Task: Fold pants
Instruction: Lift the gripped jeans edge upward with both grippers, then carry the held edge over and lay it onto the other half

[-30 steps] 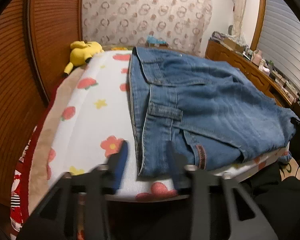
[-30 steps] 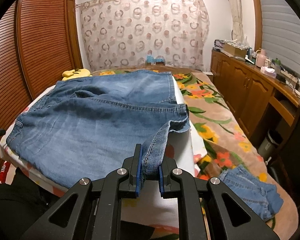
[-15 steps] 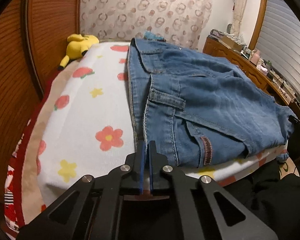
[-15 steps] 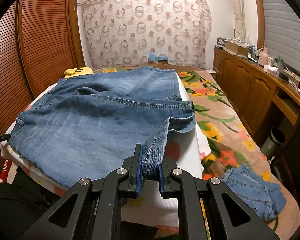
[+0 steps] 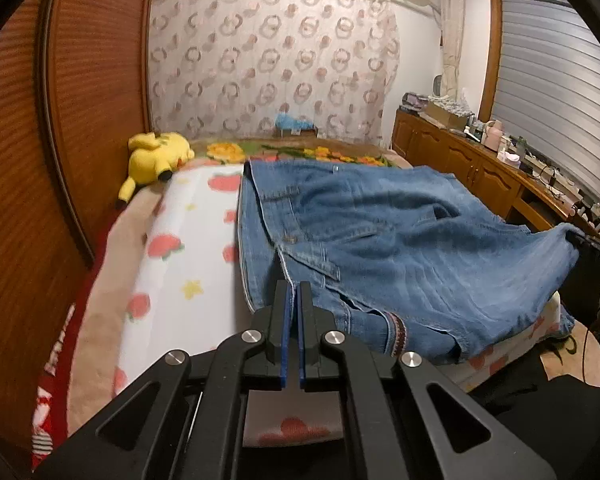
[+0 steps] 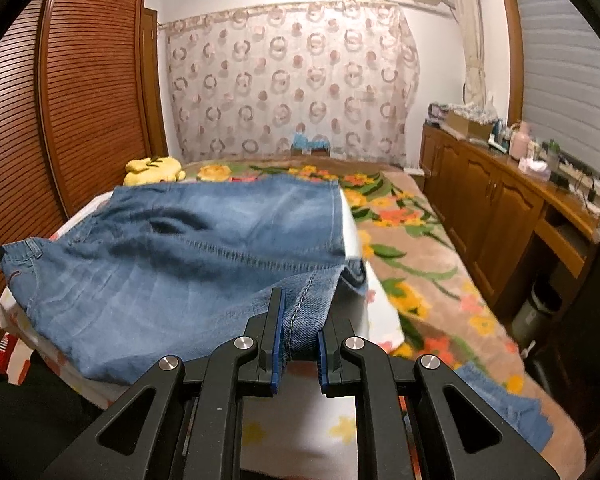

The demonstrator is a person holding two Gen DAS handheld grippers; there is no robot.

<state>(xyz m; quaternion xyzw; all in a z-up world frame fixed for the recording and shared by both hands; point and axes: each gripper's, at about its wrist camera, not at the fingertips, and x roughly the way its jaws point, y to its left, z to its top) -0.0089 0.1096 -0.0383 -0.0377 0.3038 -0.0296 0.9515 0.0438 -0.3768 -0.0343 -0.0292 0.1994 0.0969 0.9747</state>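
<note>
Blue jeans (image 5: 400, 240) lie folded across a white flower-print blanket (image 5: 188, 248) on the bed. Their near edge hangs lifted between my two grippers. My left gripper (image 5: 294, 292) is shut on the waistband edge, and a seam runs up into its blue pads. In the right wrist view the jeans (image 6: 180, 264) spread to the left. My right gripper (image 6: 300, 308) is shut on a stitched hem, which bunches between the fingers. The far corner of the denim rises to a dark gripper tip (image 5: 578, 240) at the right of the left wrist view.
A yellow plush toy (image 5: 156, 156) lies at the bed's far left, by louvred wooden doors (image 5: 60, 120). A brown floral blanket (image 6: 420, 260) covers the right of the bed, with another denim piece (image 6: 500, 404) on it. Wooden cabinets (image 6: 500, 208) and a bin (image 6: 536, 312) line the right wall.
My left gripper closed on the jeans' waistband edge, then rose with it. The right gripper also rose, still holding the hem, so the near edge of the jeans lifted off the bed.
</note>
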